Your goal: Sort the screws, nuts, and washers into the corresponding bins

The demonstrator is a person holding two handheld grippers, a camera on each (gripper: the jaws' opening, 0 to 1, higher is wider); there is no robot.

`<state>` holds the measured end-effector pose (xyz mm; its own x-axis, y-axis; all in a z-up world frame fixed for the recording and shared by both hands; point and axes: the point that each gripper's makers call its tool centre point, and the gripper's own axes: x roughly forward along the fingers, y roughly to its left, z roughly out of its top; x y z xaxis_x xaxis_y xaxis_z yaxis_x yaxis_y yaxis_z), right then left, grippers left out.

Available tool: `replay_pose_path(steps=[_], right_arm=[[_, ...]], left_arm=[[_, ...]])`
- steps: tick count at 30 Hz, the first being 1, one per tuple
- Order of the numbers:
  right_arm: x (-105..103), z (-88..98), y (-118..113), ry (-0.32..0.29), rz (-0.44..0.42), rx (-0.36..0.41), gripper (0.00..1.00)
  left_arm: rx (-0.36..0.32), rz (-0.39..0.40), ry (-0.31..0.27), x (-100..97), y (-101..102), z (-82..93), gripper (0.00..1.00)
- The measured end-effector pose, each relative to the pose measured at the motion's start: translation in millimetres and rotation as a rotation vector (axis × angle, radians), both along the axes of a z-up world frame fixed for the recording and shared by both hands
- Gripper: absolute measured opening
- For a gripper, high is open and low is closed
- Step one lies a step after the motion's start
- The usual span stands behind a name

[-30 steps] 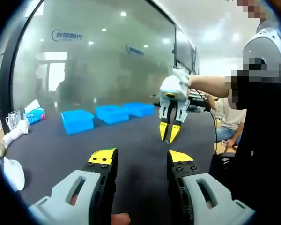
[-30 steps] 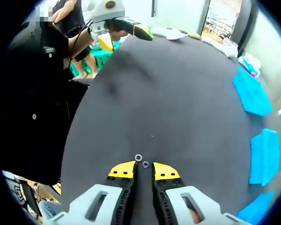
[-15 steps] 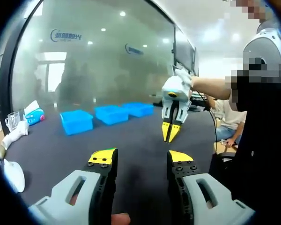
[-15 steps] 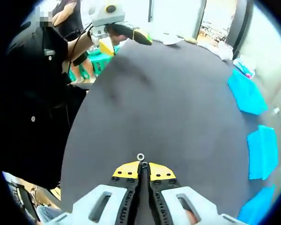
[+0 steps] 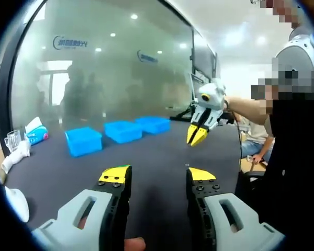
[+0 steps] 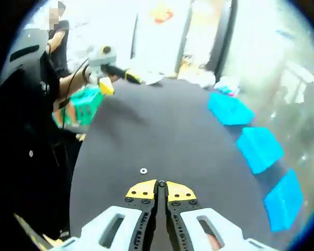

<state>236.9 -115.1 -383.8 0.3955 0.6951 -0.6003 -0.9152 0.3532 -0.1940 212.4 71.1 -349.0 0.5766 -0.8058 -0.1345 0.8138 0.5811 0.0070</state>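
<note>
Nut (image 6: 161, 183) between right tongs' (image 6: 160, 187) tips

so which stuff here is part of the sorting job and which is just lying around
Job: three blue bins; nut pinched in the right gripper; washer on the dark table; left gripper.

Lying about: clear cup; white cloth.

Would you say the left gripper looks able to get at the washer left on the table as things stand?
Probably yes: the left gripper is open and holds nothing, and the washer lies alone on the bare dark table, with nothing around it.
</note>
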Motion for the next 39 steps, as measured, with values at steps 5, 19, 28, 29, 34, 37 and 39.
replay_pose_path(steps=[5,19,28,29,34,37,39], right_arm=[[3.3,21.0,-18.8,-0.086,-0.124,0.146,0.03],[6.7,55.9,-73.3,-0.283,-0.423,0.436,0.03],[33.3,74.5,-75.2,-0.322,-0.443,0.444,0.03],[39.8,76.8,-73.7,-0.317,-0.445,0.445,0.03],[80.7,87.6,-63.1,-0.32,-0.44,0.45,0.03],[106.2,88.5,-54.2,-0.297,-0.437,0.447,0.03],[124.6,87.6,-47.6,-0.296,-0.438,0.426,0.03]], left_arm=[[0.002,-0.008,-0.004,0.6,-4.3,2.6,0.4],[0.009,-0.022,-0.01,3.6,-12.1,7.3,0.4],[0.005,-0.021,-0.009,3.8,-11.4,7.1,0.4],[0.005,-0.02,-0.009,3.8,-11.2,6.9,0.4],[-0.002,-0.012,-0.009,3.3,-8.8,6.6,0.4],[-0.003,-0.003,-0.01,2.7,-5.6,5.6,0.4],[-0.007,0.006,-0.01,2.9,-2.8,5.6,0.4]])
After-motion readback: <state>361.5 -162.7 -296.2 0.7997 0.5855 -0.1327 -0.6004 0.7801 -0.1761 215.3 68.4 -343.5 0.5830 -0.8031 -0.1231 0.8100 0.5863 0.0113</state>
